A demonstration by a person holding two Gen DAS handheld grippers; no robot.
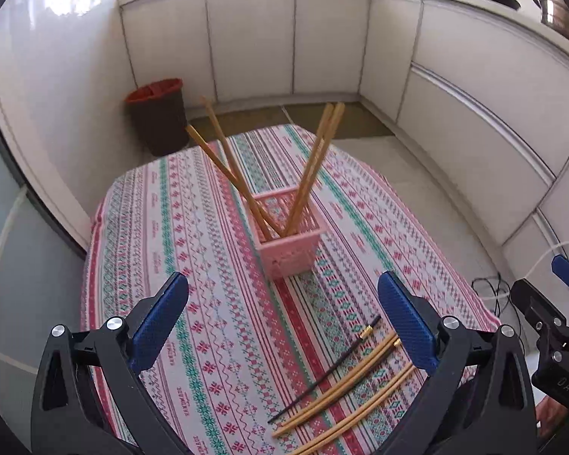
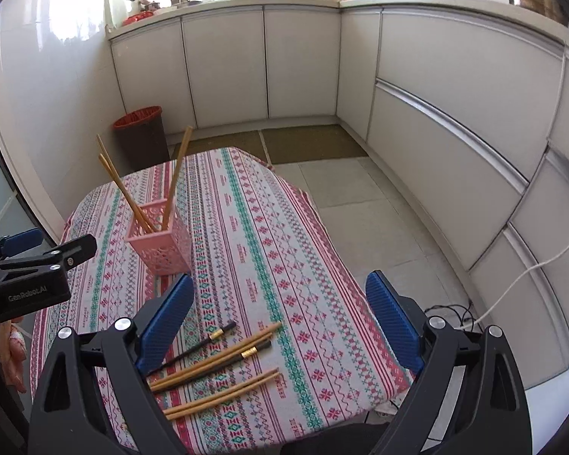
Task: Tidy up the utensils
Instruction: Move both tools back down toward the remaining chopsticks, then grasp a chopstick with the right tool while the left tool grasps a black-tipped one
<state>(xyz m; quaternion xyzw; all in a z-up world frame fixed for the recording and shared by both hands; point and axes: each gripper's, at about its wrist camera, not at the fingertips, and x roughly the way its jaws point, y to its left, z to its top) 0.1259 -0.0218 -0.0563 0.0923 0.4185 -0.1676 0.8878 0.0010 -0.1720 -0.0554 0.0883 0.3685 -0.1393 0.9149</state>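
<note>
Partway: four bamboo chopsticks (image 1: 246, 174) stand in the pink basket (image 1: 288, 250) mid-table, six more — bamboo chopsticks (image 2: 223, 394) and black chopsticks (image 2: 197, 347) — lie near-right on the table (image 2: 254, 250); left gripper (image 1: 282, 313) and right gripper (image 2: 280, 316) jaws apart, empty.

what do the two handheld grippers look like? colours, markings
Both match: the left gripper and right gripper have matte black angular plastic frames with triangular cutouts, silver round screw heads at the pivots, and blue textured pads on the fingers. The left gripper's body, seen from the right wrist view, carries white "GenRobot.AI" lettering. No sleeves visible.
</note>
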